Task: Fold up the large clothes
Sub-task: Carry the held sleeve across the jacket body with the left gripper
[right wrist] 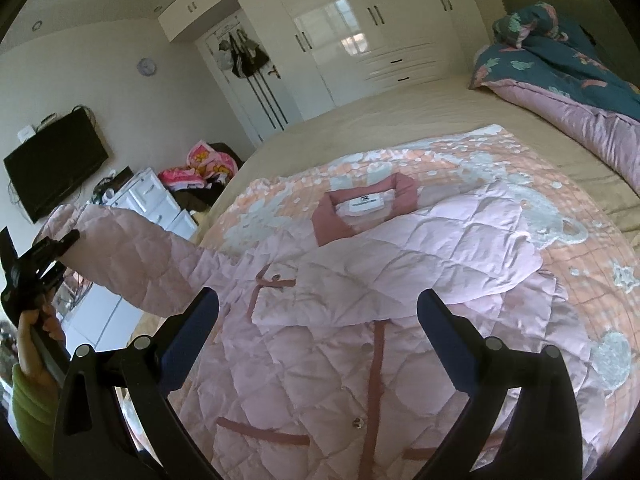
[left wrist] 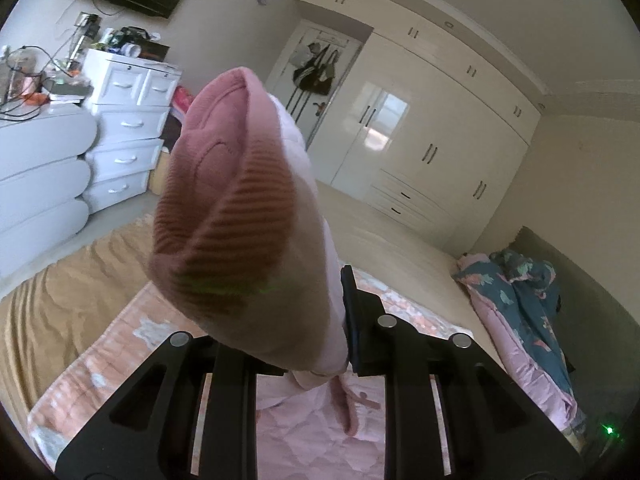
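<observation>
A bedroom with a white wardrobe (left wrist: 432,128): the left gripper (left wrist: 320,312), clamped on a pink jacket's ribbed cuff (left wrist: 228,208), holds the sleeve aloft. From the right wrist, the quilted jacket (right wrist: 340,320) lies on a bed (right wrist: 360,120); the right gripper (right wrist: 318,308) hovers, fingers wide apart, empty. Best carry the sleeve (right wrist: 132,256) flat across the chest.

A cream wardrobe (right wrist: 360,36) lines the far wall, with dark bags (left wrist: 314,70) hanging on the door beside it. A black television (right wrist: 56,170) is mounted above white drawers (left wrist: 128,136) (their top is cluttered), and a teal floral duvet (right wrist: 560,64) lies bunched on the bed (right wrist: 360,128).
</observation>
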Available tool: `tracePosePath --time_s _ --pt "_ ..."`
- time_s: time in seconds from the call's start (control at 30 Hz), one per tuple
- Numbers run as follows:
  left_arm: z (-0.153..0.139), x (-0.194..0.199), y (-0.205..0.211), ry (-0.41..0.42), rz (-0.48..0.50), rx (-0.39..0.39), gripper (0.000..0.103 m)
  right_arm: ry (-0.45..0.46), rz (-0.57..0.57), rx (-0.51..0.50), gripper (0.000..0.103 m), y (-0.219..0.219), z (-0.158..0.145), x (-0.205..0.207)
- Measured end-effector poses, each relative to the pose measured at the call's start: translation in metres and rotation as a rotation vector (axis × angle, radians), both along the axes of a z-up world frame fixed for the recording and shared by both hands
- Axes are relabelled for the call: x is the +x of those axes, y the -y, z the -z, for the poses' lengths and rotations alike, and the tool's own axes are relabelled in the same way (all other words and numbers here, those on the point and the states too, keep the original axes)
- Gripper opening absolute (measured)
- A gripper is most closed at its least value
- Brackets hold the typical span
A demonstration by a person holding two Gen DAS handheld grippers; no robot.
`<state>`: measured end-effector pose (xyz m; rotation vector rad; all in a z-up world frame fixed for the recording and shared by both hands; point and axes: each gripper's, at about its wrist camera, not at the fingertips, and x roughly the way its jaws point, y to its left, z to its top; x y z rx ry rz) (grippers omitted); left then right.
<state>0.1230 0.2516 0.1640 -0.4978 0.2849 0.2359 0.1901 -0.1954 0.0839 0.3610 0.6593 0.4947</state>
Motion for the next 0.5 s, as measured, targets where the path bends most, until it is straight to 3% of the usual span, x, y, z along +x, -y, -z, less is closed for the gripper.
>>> tracePosePath --time_s 0.5 --pt "0.003 0.031 0.046 -0.031 0.097 0.057 0.012 -0.032 0.066 0.073 0.099 0.048 0.013 0.006"
